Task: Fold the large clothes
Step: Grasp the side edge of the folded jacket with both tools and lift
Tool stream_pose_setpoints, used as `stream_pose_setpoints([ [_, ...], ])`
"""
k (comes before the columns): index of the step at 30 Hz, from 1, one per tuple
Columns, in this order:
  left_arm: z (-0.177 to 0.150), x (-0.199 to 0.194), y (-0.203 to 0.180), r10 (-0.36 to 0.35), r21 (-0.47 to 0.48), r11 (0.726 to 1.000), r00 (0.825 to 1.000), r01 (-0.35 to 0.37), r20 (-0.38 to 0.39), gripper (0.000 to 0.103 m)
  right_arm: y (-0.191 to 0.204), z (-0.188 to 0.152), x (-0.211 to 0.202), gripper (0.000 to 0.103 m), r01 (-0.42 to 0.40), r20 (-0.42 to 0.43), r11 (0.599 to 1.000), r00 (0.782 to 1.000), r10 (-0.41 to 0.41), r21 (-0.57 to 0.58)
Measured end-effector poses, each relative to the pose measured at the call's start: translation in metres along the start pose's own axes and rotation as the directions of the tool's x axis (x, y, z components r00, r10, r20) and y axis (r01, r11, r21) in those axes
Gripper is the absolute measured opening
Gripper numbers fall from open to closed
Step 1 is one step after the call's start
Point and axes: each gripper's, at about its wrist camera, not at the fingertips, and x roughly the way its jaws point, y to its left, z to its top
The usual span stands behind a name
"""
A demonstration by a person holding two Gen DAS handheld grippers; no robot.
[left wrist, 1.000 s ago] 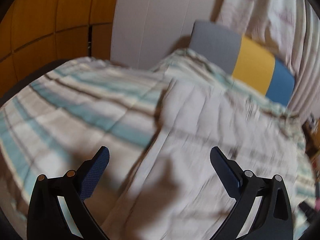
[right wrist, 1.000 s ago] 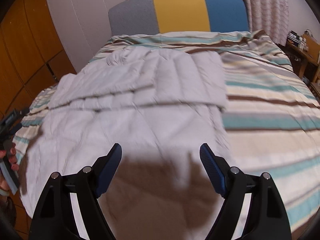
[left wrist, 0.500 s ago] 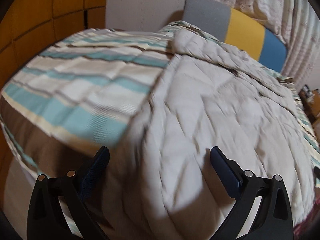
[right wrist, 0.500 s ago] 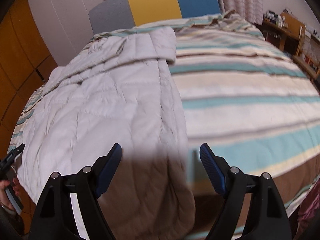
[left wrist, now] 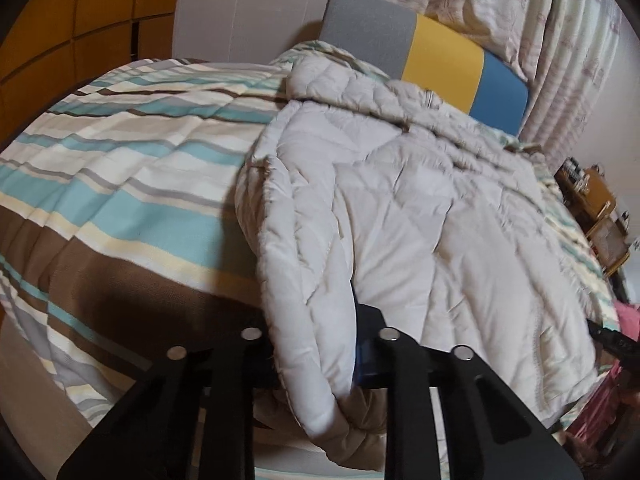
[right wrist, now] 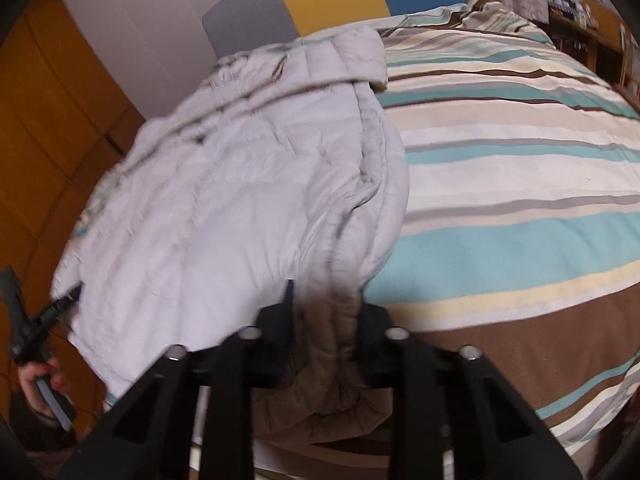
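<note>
- The quilted coat [left wrist: 420, 216] lies along the bed [left wrist: 120, 184], its long axis running from the foot edge toward the headboard [left wrist: 424, 52], hood end [right wrist: 344, 56] pointing at the headboard.
- The left tongs [left wrist: 316, 344] are closed on the coat's hem corner that hangs over the foot edge; the right tongs [right wrist: 324, 336] pinch the opposite hem corner.
- Risk: the padded fabric is thick and slippery, so a corner may slide out when lifted.
- Uneven pulling would likely skew the fold.
</note>
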Motion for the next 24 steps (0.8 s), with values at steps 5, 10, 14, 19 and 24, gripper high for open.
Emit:
stream_pose_setpoints([
  [5, 0.03, -0.02, 0.001, -0.068, -0.047, 0.996, 0.996, 0.071, 0.061, 0.017, 0.004, 0.029, -0.022, 0.015, -0.087, 0.081, 0.996, 0.993, 0.084, 0.037],
  [10, 0.069, -0.023, -0.006, -0.118, -0.05, 0.991, 0.987, 0.123, 0.107, 0.017, 0.015, 0.063, -0.024, 0.015, -0.126, 0.121, 0.992, 0.985, 0.122, 0.031],
  [14, 0.103, -0.013, -0.01, -0.144, -0.057, 0.987, 0.982, 0.152, 0.125, 0.017, 0.019, 0.1, -0.015, 0.015, -0.157, 0.156, 0.986, 0.977, 0.149, 0.046],
  [19, 0.154, 0.012, -0.013, -0.163, -0.066, 0.983, 0.979, 0.172, 0.127, 0.017, 0.014, 0.141, 0.004, 0.015, -0.188, 0.164, 0.978, 0.971, 0.172, 0.088],
  [24, 0.197, 0.05, -0.017, -0.171, -0.064, 0.982, 0.982, 0.176, 0.084, 0.017, -0.001, 0.183, 0.035, 0.015, -0.24, 0.157, 0.952, 0.965, 0.212, 0.191],
])
